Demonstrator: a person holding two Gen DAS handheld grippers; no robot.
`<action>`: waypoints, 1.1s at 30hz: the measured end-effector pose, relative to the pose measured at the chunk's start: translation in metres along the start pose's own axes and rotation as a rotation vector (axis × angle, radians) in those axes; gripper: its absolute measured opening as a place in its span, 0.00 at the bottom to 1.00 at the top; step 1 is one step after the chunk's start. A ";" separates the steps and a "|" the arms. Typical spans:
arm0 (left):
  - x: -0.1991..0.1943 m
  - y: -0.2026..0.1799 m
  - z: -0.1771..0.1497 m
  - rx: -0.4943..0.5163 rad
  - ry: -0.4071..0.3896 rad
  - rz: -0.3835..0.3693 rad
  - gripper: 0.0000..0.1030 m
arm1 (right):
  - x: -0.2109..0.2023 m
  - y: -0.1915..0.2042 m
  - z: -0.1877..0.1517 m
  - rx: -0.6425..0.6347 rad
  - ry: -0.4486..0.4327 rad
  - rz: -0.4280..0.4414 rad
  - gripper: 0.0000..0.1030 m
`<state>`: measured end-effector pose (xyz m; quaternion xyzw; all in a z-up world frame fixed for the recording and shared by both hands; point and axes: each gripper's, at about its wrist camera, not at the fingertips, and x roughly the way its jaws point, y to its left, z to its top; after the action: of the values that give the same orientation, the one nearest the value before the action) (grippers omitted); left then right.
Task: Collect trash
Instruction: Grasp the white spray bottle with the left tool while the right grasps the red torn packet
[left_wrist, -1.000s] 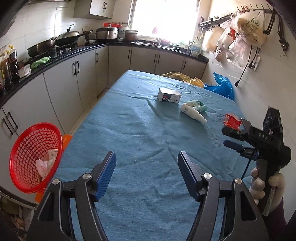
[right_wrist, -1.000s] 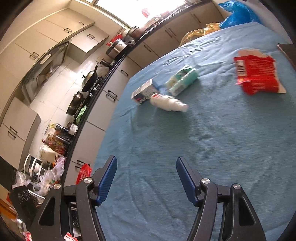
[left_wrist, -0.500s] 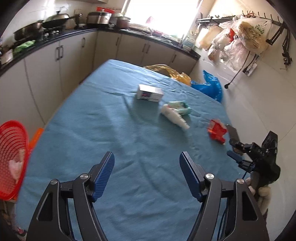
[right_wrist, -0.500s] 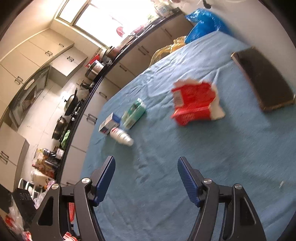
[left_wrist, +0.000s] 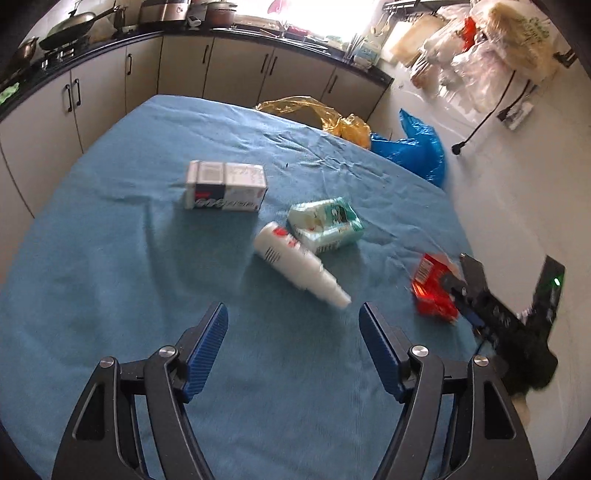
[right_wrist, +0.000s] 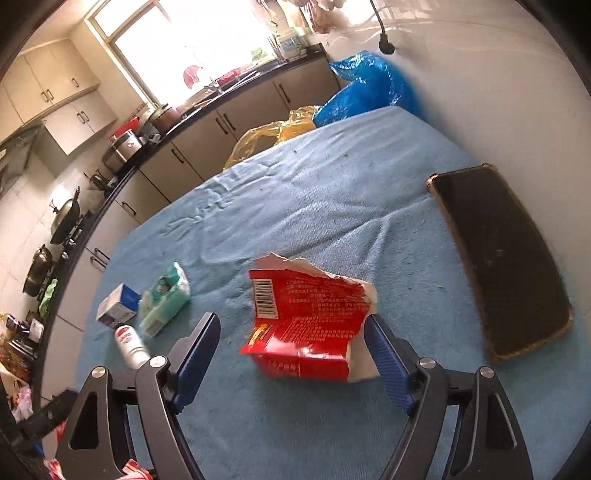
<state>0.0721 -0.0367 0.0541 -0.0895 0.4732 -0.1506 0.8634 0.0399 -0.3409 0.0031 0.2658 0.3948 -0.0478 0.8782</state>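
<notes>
Four pieces of rubbish lie on the blue-covered desk (left_wrist: 110, 258), none of them picked up yet, so by my reckoning the collecting on this surface has hardly begun. Nearest to being taken is the torn red wrapper (right_wrist: 310, 325): the right hand-held gripper (right_wrist: 291, 350) has its jaws spread wide to either side of it, the wrapper sitting between the blue pads but not pinched; whether the right pad touches the torn white edge I cannot tell. From the left wrist view the same wrapper (left_wrist: 434, 293) shows near the desk's right edge, with the right tool right against it.

The left hand-held gripper (left_wrist: 293, 338) is also spread and holds nothing. It hangs over the cloth just short of the white bottle (left_wrist: 299, 271), which lies on its side. Just beyond the bottle is the green tissue pack (left_wrist: 325, 225), the two touching or nearly so, and the white carton (left_wrist: 225, 186) sits a little apart to the left.

A black phone (right_wrist: 502, 266) rests near the wall side of the desk; I would guess it is no trash and stays put. No bin shows in either view, so every piece has yet to be carried off.
</notes>
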 end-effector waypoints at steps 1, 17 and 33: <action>0.006 0.000 0.002 0.003 0.001 0.014 0.70 | 0.003 -0.001 -0.001 0.001 -0.003 0.008 0.82; 0.080 -0.021 0.020 0.037 0.046 0.118 0.78 | 0.010 0.000 -0.002 -0.024 -0.045 0.039 0.86; 0.049 -0.021 -0.001 0.063 0.043 0.070 0.29 | 0.012 0.007 -0.011 -0.087 -0.032 0.004 0.31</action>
<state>0.0929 -0.0731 0.0208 -0.0425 0.4893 -0.1371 0.8602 0.0428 -0.3275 -0.0087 0.2273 0.3818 -0.0333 0.8953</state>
